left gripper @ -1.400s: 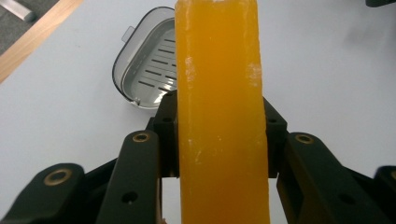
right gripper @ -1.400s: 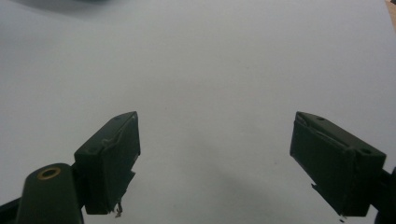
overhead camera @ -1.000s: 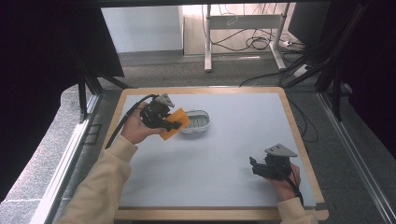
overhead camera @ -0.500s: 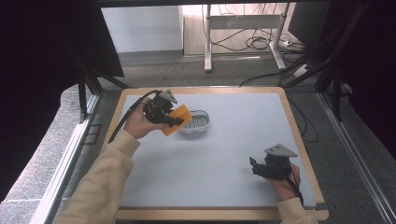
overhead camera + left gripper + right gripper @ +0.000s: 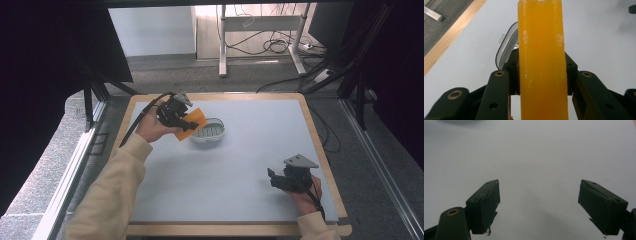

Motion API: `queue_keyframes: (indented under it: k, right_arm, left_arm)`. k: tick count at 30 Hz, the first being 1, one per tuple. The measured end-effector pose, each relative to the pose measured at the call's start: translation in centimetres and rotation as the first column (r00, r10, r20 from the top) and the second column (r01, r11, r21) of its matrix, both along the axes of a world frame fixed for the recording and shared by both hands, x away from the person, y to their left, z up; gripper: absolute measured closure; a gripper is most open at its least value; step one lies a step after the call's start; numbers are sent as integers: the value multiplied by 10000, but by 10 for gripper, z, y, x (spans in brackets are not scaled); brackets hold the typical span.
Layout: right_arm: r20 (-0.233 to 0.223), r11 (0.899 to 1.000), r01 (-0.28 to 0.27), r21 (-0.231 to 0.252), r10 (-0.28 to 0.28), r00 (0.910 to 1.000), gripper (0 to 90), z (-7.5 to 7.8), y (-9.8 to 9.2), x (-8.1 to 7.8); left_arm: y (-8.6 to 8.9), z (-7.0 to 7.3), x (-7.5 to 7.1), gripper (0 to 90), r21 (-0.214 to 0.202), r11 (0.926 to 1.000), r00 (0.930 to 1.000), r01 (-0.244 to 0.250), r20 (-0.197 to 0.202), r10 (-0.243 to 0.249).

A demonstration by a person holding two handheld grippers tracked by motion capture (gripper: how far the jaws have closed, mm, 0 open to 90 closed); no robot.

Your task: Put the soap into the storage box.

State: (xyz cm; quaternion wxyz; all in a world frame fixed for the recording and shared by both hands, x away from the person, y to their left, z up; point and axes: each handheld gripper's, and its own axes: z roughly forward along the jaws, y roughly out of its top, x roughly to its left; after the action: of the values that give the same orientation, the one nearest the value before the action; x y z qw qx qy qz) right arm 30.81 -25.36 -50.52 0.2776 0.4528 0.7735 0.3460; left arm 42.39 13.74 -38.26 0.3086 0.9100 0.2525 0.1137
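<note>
Left gripper view, orange bar (image 5: 542,62) clamped between left tool (image 5: 541,75) jaws

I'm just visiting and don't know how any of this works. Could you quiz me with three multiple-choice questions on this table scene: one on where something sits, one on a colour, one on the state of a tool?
1. Where is the small dish on the table?
A. far left part, next to the left gripper
B. near right corner
C. on the floor

2. What colour is the bar in the left gripper?
A. green
B. orange
C. white

3. How do the jaws of the right gripper stand?
A. closed on the bar
B. closed on the dish
C. open, with nothing between them

Answers:
1. A, since the high view shows it beside the left gripper, toward the far left.
2. B, since the left gripper view shows an orange bar between the jaws.
3. C, since the right gripper view shows bare table between the spread jaws.
</note>
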Motion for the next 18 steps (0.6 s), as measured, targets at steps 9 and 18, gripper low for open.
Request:
queue_keyframes:
  k: [9,18]
  right_arm:
    - [-23,10000,-3,-44,3,10000,179,-1,-1,0]
    - [-60,10000,30,-49,-30,10000,179,-1,-2,1]
  left_arm:
    - [-8,-5,11,621,56,9990,9990,435,93,-436]
    - [-17,-9,24,620,89,9967,9966,811,120,-812]
